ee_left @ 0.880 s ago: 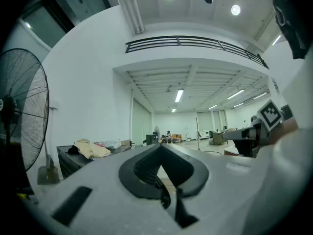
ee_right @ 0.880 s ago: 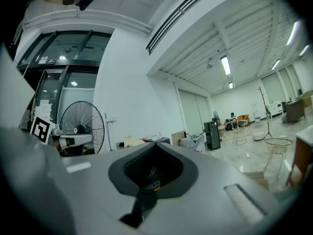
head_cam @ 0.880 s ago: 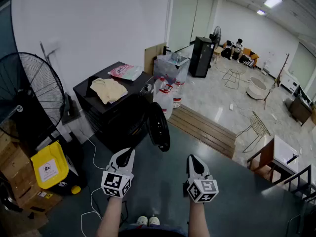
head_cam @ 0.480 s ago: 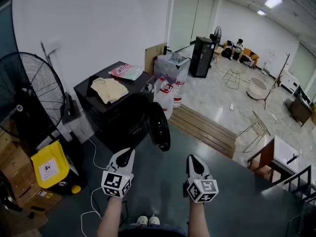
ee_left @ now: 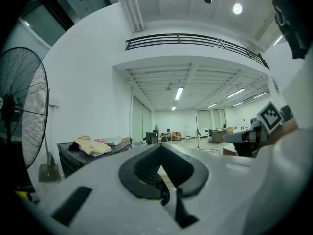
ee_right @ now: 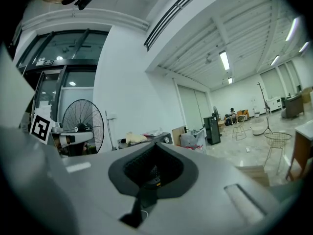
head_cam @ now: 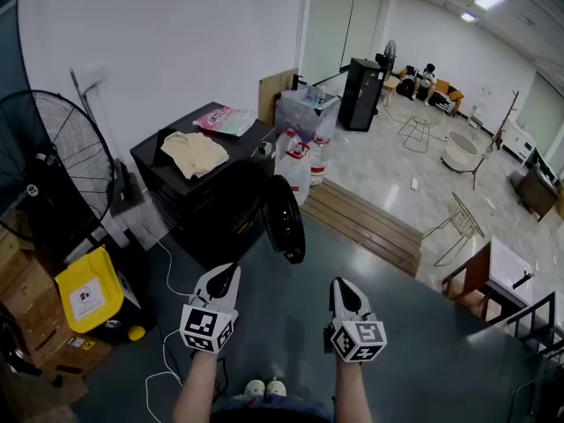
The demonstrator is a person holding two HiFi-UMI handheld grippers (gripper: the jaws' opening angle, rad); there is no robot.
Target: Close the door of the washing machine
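Washer point(head_cam: 211, 203) ahead of grippers, door point(head_cam: 286, 220) swung open. Left gripper point(head_cam: 226, 276) and right gripper point(head_cam: 341, 286) level, jaws clenched on nothing, both near door, not touching.

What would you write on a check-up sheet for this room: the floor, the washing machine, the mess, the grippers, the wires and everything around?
Surface: dark, shiny floor.
Job's things: black washing machine; its round door stands open.
Clutter: beige cloth and pink packet on the machine's top; water bottles beside it; yellow container and cardboard boxes at the left.
Grippers: left gripper and right gripper are both shut and empty, short of the door.
Cables: a white cable lies loose on the floor by the machine.
Surroundings: big standing fan at the left; people sitting far back.
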